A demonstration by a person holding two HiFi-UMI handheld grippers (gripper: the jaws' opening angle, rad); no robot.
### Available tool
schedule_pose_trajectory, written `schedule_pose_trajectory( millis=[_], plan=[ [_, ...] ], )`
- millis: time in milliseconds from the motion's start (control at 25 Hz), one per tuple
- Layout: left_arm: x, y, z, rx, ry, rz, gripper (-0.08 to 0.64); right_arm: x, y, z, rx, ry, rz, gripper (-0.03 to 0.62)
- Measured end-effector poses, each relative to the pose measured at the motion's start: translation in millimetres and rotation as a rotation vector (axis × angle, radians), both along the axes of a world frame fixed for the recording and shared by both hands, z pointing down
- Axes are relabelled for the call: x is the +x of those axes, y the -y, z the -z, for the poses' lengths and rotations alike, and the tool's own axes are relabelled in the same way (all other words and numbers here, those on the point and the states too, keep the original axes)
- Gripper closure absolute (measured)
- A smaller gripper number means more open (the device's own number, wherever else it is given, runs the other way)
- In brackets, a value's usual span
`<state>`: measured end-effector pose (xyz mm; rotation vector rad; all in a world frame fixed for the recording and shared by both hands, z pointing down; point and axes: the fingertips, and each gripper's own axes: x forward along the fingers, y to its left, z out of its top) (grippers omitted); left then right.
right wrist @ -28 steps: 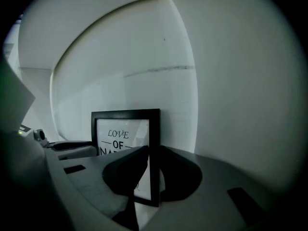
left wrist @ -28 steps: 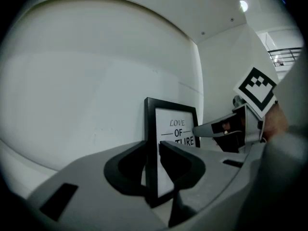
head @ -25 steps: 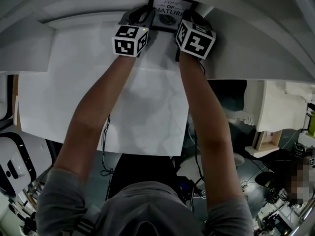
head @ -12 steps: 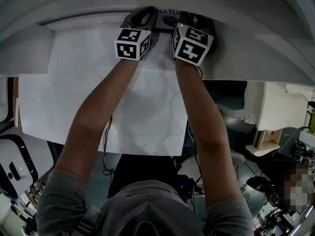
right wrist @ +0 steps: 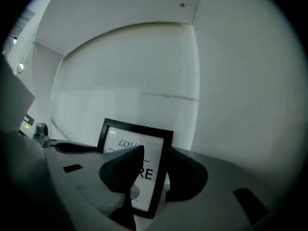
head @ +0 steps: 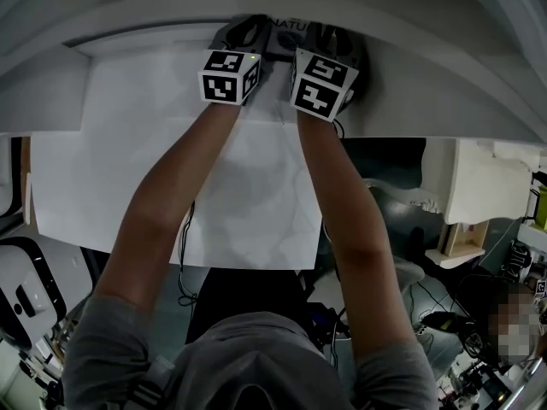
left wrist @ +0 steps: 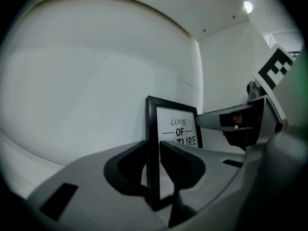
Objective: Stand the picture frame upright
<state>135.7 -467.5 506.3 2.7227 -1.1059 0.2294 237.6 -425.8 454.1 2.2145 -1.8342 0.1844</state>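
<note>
Picture frame point(head: 289, 27) stands on edge at the far side of the white table point(head: 171, 143), a gripper at each side.

Head view: both arms reach out. The left gripper point(head: 246, 31) is at the frame's left edge and the right gripper point(head: 338, 39) at its right edge, and only the top of the print shows between them. Left gripper view: the jaws are closed narrowly on the black left border, low down. The frame is upright, close to the wall point(left wrist: 96, 81), and I cannot tell whether it touches. Right gripper view: the jaws stand wide astride the right border, with the front pad clear of the glazing, so there is no grip. Judgement: the frame is light and stiff, its front is probably glass or slick plastic, and it tips easily. Hold the moulding at the side edges, not the face, and ease off slowly.
</note>
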Motion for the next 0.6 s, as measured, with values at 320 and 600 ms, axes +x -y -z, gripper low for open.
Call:
schedule_pose_trajectory(
  millis=[320, 600],
  plan=[
    [24.6, -11.2, -0.2, -0.025, -0.035, -0.031, 0.469, -3.4, -8.6, -3.6, -0.001, 0.011, 0.038, 0.453],
    [34.2, -18.1, -1.5, -0.021, -0.046, -0.060, 0.469, -7.5, -16.1, -14.8, -0.032, 0.030, 0.058, 0.454]
  ],
)
